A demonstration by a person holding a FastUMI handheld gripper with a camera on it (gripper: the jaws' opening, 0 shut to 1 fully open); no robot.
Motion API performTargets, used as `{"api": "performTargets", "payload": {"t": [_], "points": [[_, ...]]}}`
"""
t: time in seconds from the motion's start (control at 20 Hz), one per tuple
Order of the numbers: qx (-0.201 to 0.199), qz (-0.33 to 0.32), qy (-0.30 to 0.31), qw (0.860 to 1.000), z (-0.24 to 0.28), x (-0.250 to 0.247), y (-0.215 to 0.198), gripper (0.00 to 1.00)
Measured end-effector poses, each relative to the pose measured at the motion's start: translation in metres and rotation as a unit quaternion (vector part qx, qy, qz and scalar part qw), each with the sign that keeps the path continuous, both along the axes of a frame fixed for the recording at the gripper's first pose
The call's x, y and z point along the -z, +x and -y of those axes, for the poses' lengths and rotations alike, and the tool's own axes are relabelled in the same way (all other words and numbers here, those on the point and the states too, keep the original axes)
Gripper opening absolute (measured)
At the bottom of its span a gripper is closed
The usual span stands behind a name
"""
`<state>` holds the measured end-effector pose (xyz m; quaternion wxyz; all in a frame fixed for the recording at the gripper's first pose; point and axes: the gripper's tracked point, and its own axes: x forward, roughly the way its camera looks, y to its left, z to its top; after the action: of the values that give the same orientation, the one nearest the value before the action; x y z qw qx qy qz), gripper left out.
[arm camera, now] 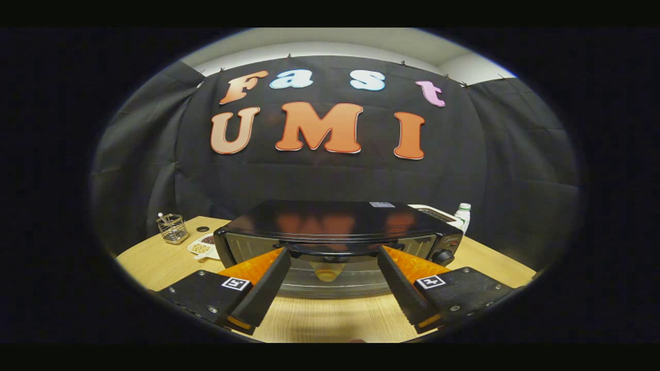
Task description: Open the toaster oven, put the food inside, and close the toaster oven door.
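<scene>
Oven point(335, 242): door shut, food point(326, 271) dimly inside. Fingers point(332, 257) apart, flanking handle point(335, 251). Wire basket point(172, 228), dish of beans point(202, 248) at 10 o'clock; bottle point(462, 215) at 2 o'clock.

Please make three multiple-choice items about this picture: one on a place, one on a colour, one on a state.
1. Where is the wire basket?
A. on the toaster oven
B. on the table, left of the toaster oven
C. between the fingers

2. What colour is the toaster oven?
A. white
B. red
C. black

3. How is the gripper?
A. open, fingers apart before the door handle
B. shut on the handle
C. shut on a bottle

Answers: B, it stands on the wood beside the oven; C, its body is black; A, a wide gap separates the fingers.
</scene>
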<state>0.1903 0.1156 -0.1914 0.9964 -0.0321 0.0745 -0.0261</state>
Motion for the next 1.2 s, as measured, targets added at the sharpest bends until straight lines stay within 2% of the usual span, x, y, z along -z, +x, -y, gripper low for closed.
{"api": "performTargets", "payload": {"t": [0.3,0.9,1.2], "points": [[-0.004,0.002,0.014,1.0,0.016,-0.022,-0.03,1.0],[-0.004,0.065,-0.014,0.998,0.064,-0.131,-0.136,1.0],[0.007,0.074,-0.019,0.997,0.089,-0.142,-0.163,1.0]]}}
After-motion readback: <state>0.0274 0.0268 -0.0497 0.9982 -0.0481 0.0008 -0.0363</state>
